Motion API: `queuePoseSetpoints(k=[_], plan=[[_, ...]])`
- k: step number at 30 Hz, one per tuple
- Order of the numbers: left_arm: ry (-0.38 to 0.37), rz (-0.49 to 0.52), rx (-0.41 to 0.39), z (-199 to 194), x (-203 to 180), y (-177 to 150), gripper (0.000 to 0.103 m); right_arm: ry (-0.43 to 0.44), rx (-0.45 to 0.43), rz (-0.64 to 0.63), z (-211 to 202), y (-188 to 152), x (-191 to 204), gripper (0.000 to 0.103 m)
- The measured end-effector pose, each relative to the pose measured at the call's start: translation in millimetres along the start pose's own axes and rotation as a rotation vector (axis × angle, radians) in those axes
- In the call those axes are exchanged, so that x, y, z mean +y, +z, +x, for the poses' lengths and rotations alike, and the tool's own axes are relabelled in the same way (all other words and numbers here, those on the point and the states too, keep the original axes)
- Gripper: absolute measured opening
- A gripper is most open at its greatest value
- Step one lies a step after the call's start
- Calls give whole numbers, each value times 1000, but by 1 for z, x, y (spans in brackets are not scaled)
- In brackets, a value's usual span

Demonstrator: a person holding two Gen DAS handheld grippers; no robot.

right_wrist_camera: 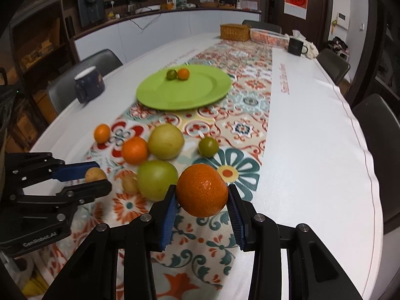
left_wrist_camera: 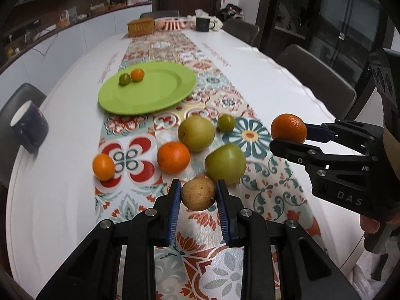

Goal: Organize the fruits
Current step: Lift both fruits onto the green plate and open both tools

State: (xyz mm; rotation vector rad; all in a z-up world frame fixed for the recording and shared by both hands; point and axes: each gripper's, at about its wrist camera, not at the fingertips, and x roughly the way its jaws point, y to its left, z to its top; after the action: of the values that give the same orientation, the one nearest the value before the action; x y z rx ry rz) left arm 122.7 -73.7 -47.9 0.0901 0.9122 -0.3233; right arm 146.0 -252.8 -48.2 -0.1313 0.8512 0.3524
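Note:
My left gripper (left_wrist_camera: 198, 192) is shut on a small brown round fruit (left_wrist_camera: 197, 194), held just above the table runner; it also shows in the right wrist view (right_wrist_camera: 95, 174). My right gripper (right_wrist_camera: 203, 197) is shut on an orange mandarin (right_wrist_camera: 202, 190), lifted above the runner, also seen from the left (left_wrist_camera: 288, 128). A green plate (left_wrist_camera: 147, 91) further back holds a small green fruit (left_wrist_camera: 124, 79) and a small orange one (left_wrist_camera: 137, 74). Loose on the runner lie two oranges (left_wrist_camera: 173, 157), two large green fruits (left_wrist_camera: 225, 163), a small green one (left_wrist_camera: 226, 123) and another brown fruit (right_wrist_camera: 130, 183).
A dark mug (left_wrist_camera: 28, 125) stands at the table's left edge. At the far end are a wicker box (left_wrist_camera: 141, 26), a pink basket (left_wrist_camera: 172, 23) and a black mug (left_wrist_camera: 202, 24). Chairs (left_wrist_camera: 315, 70) line the right side.

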Motion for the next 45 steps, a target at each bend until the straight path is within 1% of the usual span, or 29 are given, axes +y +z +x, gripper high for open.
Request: queuePoseSetpoints(k=[5, 10, 17, 25, 29, 34, 40, 45], plan=[[6, -1, -67, -19, 4, 8, 28, 9, -58, -2, -19, 12, 9, 40], [25, 1, -119, -31, 12, 19, 28, 22, -105, -4, -29, 26, 17, 40], [66, 14, -188, -43, 29, 42, 28, 28, -163, -16, -32, 53, 27, 40], [107, 26, -234, -44, 47, 69, 28, 25, -222, -36, -29, 90, 31, 40], [123, 29, -243, -35, 58, 86, 28, 27, -240, -43, -21, 111, 30, 40], [130, 30, -241, -17, 72, 108, 28, 31, -242, -50, -4, 132, 28, 40], [128, 29, -222, 14, 91, 134, 28, 39, -215, -62, 33, 160, 23, 40], [124, 32, -182, 50, 107, 152, 28, 44, -175, -65, 71, 179, 17, 40]])
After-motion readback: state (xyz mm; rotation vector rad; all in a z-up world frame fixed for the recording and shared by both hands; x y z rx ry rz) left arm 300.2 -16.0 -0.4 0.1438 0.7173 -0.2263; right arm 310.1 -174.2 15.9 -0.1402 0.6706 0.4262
